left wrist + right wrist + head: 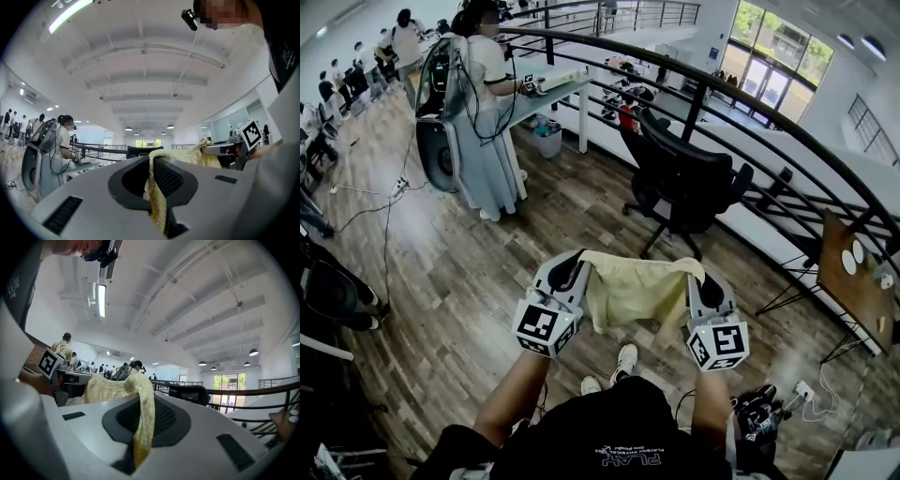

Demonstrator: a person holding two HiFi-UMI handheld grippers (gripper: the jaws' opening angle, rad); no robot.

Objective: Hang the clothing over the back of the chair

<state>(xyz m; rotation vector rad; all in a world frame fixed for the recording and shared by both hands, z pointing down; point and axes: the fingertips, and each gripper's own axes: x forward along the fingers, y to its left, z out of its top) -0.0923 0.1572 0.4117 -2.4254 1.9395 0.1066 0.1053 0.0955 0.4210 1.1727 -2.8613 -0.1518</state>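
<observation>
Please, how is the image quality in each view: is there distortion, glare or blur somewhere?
Head view: strong fisheye, the black railing bows into an arc. Left gripper view: black corners, and the ceiling light strip is blown out to white. Right gripper view: the same dark vignette; the yellow garment looks sharp.

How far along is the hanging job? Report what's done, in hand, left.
Done: the yellow garment is picked up, with the left gripper and the right gripper each shut on its upper edge. In hand: it hangs spread between them, with the black chair ahead and apart from it. Left: draping it over the chair's back, which is bare.
</observation>
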